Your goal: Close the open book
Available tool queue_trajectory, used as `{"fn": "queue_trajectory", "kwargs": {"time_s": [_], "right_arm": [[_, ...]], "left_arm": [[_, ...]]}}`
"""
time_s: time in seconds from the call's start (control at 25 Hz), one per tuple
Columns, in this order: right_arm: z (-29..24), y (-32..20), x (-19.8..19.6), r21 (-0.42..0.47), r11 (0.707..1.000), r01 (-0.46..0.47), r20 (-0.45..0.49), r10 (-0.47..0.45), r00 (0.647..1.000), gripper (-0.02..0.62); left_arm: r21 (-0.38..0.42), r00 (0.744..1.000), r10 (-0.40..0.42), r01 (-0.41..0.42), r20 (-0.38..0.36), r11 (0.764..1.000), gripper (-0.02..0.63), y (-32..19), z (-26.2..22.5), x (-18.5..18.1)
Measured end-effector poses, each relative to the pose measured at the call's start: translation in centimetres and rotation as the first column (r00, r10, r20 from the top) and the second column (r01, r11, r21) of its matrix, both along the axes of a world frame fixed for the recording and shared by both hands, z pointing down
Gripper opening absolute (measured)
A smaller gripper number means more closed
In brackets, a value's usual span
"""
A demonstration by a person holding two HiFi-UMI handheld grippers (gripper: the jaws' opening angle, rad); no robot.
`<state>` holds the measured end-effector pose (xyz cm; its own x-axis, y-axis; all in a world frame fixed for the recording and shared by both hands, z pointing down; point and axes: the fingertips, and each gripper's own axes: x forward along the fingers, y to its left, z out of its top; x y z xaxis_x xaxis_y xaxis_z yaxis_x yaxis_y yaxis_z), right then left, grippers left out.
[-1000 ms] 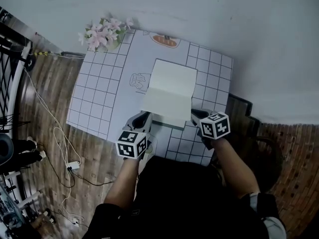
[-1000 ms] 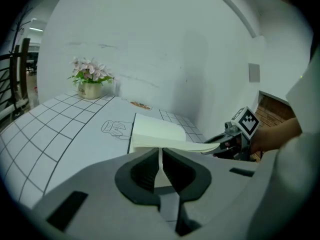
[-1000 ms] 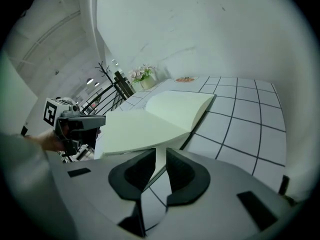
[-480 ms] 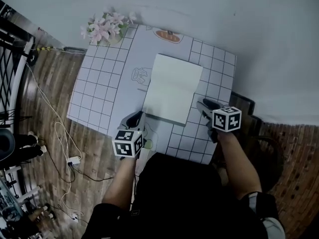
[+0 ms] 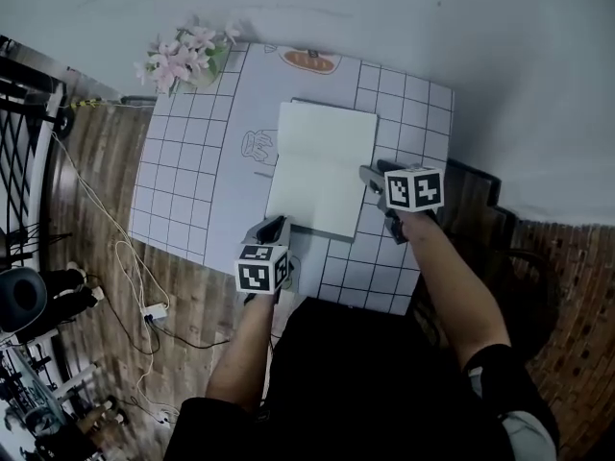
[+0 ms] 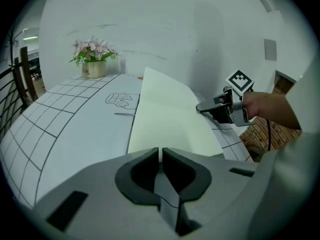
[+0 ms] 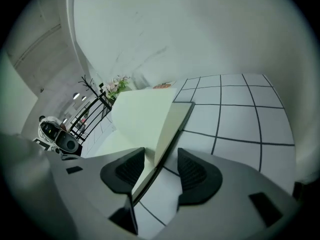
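Head view: cream-paged book [image 5: 322, 166] lies mid-frame on the white grid-printed desk [image 5: 183, 181]. Left gripper view: left gripper [image 6: 160, 151], jaws together, sits at the book's near edge, prob. to steady it. Right gripper view: right gripper [image 7: 161, 159], jaws just opened wide, straddles the book's side edge w/o pressing, apparently letting go.

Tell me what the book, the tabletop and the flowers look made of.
Book: matte cream paper pages, thin dark cover, likely card.
Tabletop: smooth white surface with a printed black grid, perhaps laminate or vinyl sheet.
Flowers: pink blossoms, real or artificial; too small to tell.
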<state>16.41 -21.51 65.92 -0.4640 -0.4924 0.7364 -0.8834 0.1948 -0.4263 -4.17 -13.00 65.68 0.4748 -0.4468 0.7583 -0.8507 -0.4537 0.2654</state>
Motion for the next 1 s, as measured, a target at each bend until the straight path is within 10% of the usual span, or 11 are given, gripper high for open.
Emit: {"fn": "queue_trajectory", "kwargs": {"time_s": [1.0], "right_arm": [[0.4, -0.8, -0.9, -0.055, 0.998, 0.006, -0.07, -0.01, 0.997, 0.133]], "left_arm": [[0.013, 0.999, -0.045, 0.046, -0.013, 0.999, 0.008, 0.1, 0.2, 0.0]]}}
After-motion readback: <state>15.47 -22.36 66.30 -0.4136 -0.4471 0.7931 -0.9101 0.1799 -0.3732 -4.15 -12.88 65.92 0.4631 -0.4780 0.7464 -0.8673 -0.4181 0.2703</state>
